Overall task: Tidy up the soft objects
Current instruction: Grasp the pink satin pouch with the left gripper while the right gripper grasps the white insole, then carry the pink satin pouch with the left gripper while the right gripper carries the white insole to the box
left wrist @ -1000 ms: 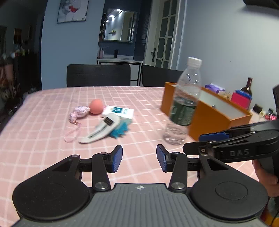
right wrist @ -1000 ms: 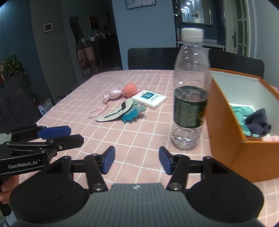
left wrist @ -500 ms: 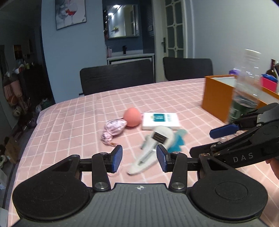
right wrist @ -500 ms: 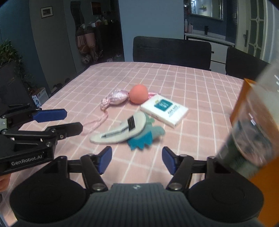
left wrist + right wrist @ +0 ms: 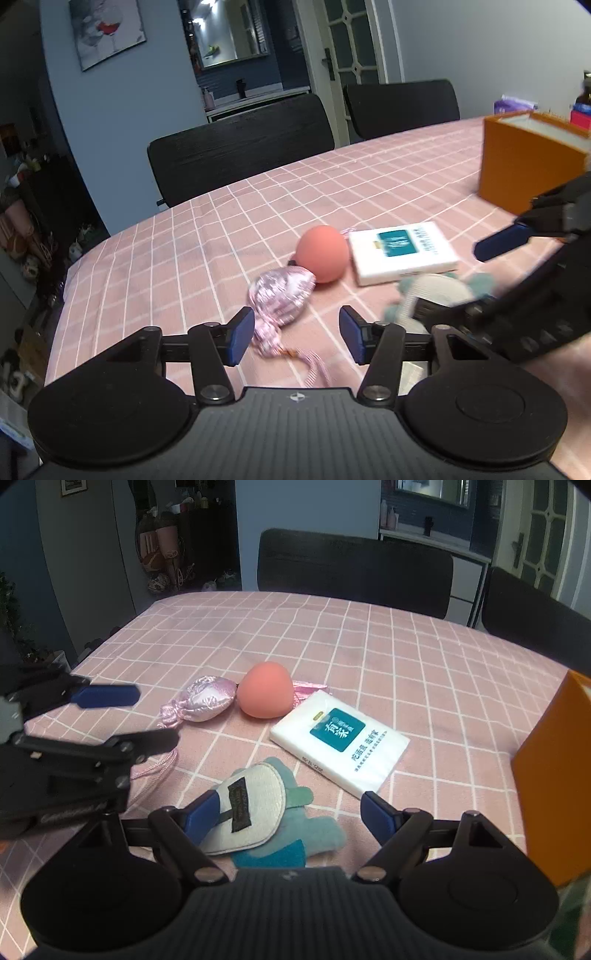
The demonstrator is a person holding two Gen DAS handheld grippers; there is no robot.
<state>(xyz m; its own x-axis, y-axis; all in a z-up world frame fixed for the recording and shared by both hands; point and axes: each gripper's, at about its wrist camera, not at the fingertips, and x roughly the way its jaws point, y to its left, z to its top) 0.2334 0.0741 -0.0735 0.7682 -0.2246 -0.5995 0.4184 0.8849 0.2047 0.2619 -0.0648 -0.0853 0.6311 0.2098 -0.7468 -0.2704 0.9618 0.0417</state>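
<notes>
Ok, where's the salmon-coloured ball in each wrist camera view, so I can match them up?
Left wrist view: the ball sits just right of centre, beyond the left gripper.
Right wrist view: the ball is centre, upper half.
Shared landmark: the white tissue pack, just right of the ball in both.

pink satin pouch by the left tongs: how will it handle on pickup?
The pouch looks stuffed and wrinkled, so it probably squashes rather than holds shape. Its satin sheen suggests it may slip in the pads. The cord trails loose across the cloth, so it will likely dangle and could snag. It touches the ball, which may roll.
</notes>
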